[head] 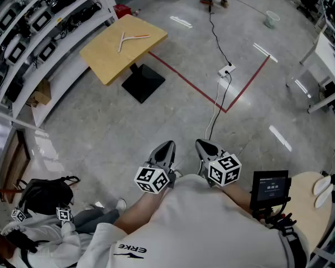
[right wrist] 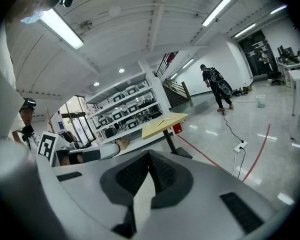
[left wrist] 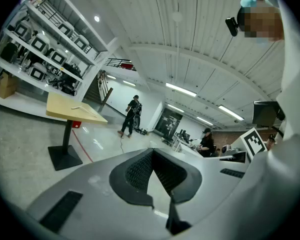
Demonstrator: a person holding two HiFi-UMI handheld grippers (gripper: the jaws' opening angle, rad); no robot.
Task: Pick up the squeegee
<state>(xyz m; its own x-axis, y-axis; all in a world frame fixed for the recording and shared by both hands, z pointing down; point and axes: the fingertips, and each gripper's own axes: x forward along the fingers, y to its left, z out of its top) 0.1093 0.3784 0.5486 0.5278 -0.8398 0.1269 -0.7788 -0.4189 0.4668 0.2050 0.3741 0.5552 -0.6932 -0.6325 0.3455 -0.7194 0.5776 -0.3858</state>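
Head view: squeegee (head: 132, 39) (on table (head: 103, 60)) well beyond right gripper (head: 204, 147).

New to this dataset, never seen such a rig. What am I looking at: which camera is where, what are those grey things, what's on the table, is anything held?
No robot arm: a person holds a two-jaw gripper in each hand. The head view comes from a camera on the person's head, looking steeply down: the left gripper shows at its left, the right gripper beside it, both close to the body. The cube with square markers on each is part of the gripper. The other two pictures come from cameras riding on the grippers, each looking along its jaws. In both, the jaws are together with nothing between them, so nothing is held. Ahead stands a yellow table with the squeegee lying on it, untouched.
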